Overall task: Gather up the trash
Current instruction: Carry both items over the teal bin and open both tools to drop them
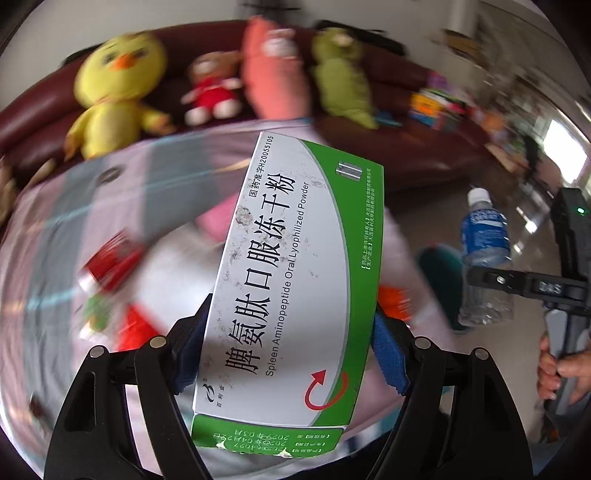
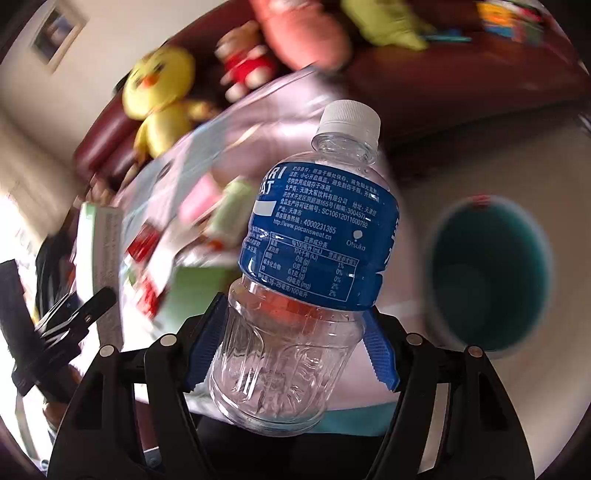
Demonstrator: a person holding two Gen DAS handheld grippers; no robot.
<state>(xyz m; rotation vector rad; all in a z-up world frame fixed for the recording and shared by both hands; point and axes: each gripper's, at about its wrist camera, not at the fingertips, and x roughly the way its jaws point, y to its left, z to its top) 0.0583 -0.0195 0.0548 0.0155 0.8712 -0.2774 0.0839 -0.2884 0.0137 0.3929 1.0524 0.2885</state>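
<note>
Overhead light: glare smears the pale cloth, and most of the room is blurred.
Counter: a cloth-covered counter [image 1: 55, 221] in pale pink with grey-blue bands, just in front of the sofa.
Litter on it: a red packet [image 1: 110, 262], a pink one [image 1: 216, 221], and green and orange scraps, all too smeared to read.
Left claw [image 1: 291, 354]: its blue pads press both long edges of a white-and-green medicine box [image 1: 291, 266], held up off the cloth.
Right claw [image 2: 288, 347]: clamped on the ribbed lower body of an empty clear bottle [image 2: 314, 236] with a blue label and white cap, also lifted.
Bin: a teal bin [image 2: 487, 273] stands on the pale floor right of the counter, mouth open.
Sofa: a dark red sofa [image 1: 424, 155] carries a yellow duck plush [image 1: 114, 92], a small doll in red [image 1: 212, 92], a pink plush [image 1: 273, 70] and a green plush [image 1: 343, 81].
Wall: a framed picture [image 2: 55, 33] hangs upper left.
</note>
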